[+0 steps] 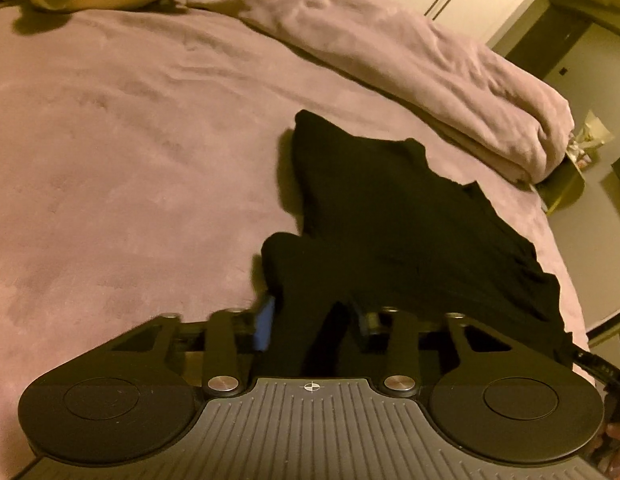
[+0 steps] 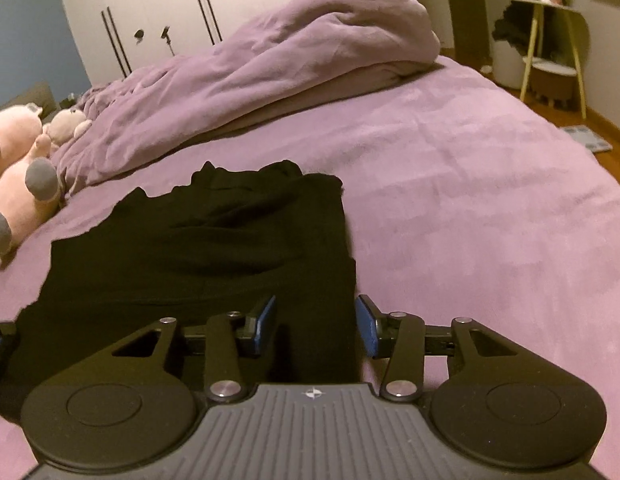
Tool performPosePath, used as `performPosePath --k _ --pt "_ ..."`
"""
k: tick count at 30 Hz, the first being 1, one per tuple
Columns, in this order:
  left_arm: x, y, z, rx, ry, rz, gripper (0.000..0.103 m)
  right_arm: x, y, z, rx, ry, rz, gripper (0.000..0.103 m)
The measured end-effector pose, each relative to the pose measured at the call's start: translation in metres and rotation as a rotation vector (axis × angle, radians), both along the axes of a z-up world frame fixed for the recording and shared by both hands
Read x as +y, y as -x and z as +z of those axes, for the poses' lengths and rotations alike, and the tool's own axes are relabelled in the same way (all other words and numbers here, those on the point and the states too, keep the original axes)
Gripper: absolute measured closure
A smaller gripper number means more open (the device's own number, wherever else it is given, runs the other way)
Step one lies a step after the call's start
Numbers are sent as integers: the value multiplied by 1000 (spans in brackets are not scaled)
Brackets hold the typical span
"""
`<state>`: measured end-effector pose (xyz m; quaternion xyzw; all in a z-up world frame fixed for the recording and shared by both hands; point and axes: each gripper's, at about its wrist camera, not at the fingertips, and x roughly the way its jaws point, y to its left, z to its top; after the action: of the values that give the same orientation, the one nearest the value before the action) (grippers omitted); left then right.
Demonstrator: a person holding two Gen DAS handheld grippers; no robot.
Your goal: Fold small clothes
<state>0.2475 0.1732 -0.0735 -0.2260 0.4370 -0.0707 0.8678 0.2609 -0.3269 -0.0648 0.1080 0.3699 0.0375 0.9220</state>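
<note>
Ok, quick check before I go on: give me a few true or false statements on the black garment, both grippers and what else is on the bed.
1. The black garment lies on a purple bed cover. True.
2. The right gripper has its jaws apart with the garment's edge between them. True.
3. The left gripper hangs over bare cover, clear of the cloth. False: black cloth lies between its fingers.
4. The bunched duvet covers the garment. False: it lies beyond it, apart.
5. Pink plush toys sit on the bed. True.
</note>
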Motion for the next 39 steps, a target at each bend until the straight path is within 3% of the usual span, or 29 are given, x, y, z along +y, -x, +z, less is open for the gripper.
performPosePath --k 1,2,7,12,21,27,31,37,39 --pt "0 -1 -1 3 -9 6 78 0 -3 -1 2 8 3 65" --pt "0 -1 -1 2 -11 7 81 0 -5 -3 8 10 3 72" --pt "-1 -1 -1 -9 -9 9 89 -3 -13 -11 43 9 -8 73" --pt "-6 5 7 -48 -37 13 90 -2 -9 -11 26 17 -9 96" --pt "-6 11 42 -117 -81 20 95 13 13 31 -105 80 46 99" --pt "-9 9 56 -144 -92 29 95 27 6 55 -159 90 76 99" --pt "-9 3 71 -204 -97 54 95 37 -1 62 -188 106 96 99" --pt "-13 -44 88 -275 -156 100 95 43 -42 69 -228 144 56 99" --pt "-18 -67 86 -277 -168 111 95 44 -76 68 -241 168 -1 99"
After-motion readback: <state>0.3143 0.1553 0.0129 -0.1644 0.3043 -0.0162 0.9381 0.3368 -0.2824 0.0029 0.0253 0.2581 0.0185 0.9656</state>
